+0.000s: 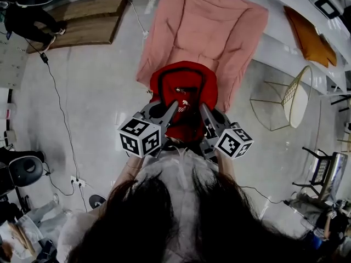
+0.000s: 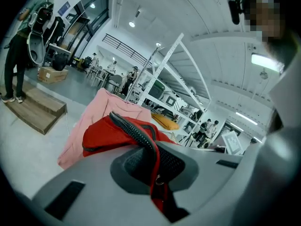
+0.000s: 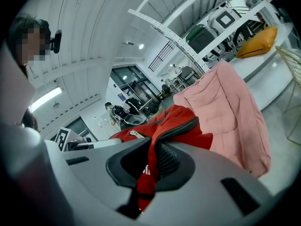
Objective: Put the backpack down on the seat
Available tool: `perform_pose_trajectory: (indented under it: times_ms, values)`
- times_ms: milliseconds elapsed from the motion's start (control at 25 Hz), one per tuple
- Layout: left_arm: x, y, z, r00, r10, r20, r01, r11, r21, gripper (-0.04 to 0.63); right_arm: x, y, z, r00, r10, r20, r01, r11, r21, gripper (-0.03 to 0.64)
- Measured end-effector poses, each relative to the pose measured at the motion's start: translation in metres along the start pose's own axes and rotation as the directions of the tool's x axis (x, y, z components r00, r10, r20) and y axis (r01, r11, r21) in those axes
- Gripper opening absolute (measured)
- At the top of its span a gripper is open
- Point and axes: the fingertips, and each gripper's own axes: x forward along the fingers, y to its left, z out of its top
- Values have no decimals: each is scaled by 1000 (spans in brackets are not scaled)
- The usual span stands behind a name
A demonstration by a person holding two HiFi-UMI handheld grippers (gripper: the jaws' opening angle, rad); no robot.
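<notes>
While both tongs bite into its top edge, the red backpack (image 1: 185, 86) hangs between them just ahead of the person, at 12 o'clock from the grippers in the head view. It overlaps the near, lower end of the pink seat (image 1: 204, 21), which stretches away toward 12 o'clock; from above I cannot tell whether the pack's bottom already rests on the cushion.

The left gripper (image 1: 171, 107) comes in from 7 o'clock, its marker cube (image 1: 140, 137) toward the person. In the left gripper view its jaws are closed tight on the pack's red cloth and black zip edge (image 2: 136, 131), with a small metal ring showing at the pinch, and the pink seat (image 2: 91, 114) lies behind at 10 o'clock.

The right gripper (image 1: 204, 108) comes in from 5 o'clock. In the right gripper view its jaws are likewise clamped on a fold of the backpack (image 3: 176, 121), red fabric spilling down through them, with the seat (image 3: 230, 102) at 2 o'clock.

Around this, in the head view, a wooden platform (image 1: 82, 18) sits at 10 o'clock, a wire chair (image 1: 290, 100) at 3 o'clock, an orange cushion (image 1: 310, 37) at 2 o'clock, and a cable (image 1: 60, 114) trails over the floor at 9 o'clock.
</notes>
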Motion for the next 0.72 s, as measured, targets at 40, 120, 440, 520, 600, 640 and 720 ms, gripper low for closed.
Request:
perform_pose_trajectory:
  times_ms: [40, 120, 440, 520, 600, 640, 720]
  values:
    - [12, 2, 4, 1000, 8, -3, -8, 1000, -8, 34, 6, -10, 8, 1000, 6, -6, -6, 1000, 3, 40]
    - [32, 5, 14, 1000, 26, -8, -26, 999, -24, 34, 16, -25, 26, 1000, 20, -20, -20, 1000, 5, 40]
    - [114, 40, 62, 994, 108, -29, -110, 991, -75, 34, 80, -84, 93, 995, 58, -84, -59, 998, -9, 40]
    - [138, 52, 68, 992, 124, -38, -126, 990, -67, 34, 96, -105, 104, 993, 58, -99, -60, 998, -17, 40]
    - [161, 64, 75, 989, 138, -49, -140, 989, -56, 34, 112, -123, 114, 992, 56, -116, -60, 998, -29, 40]
    - [172, 71, 78, 988, 142, -54, -145, 988, -54, 34, 120, -132, 118, 991, 54, -124, -59, 998, -30, 40]
    - [195, 88, 80, 987, 148, -63, -151, 987, -58, 34, 137, -151, 125, 989, 49, -137, -53, 998, -22, 40]
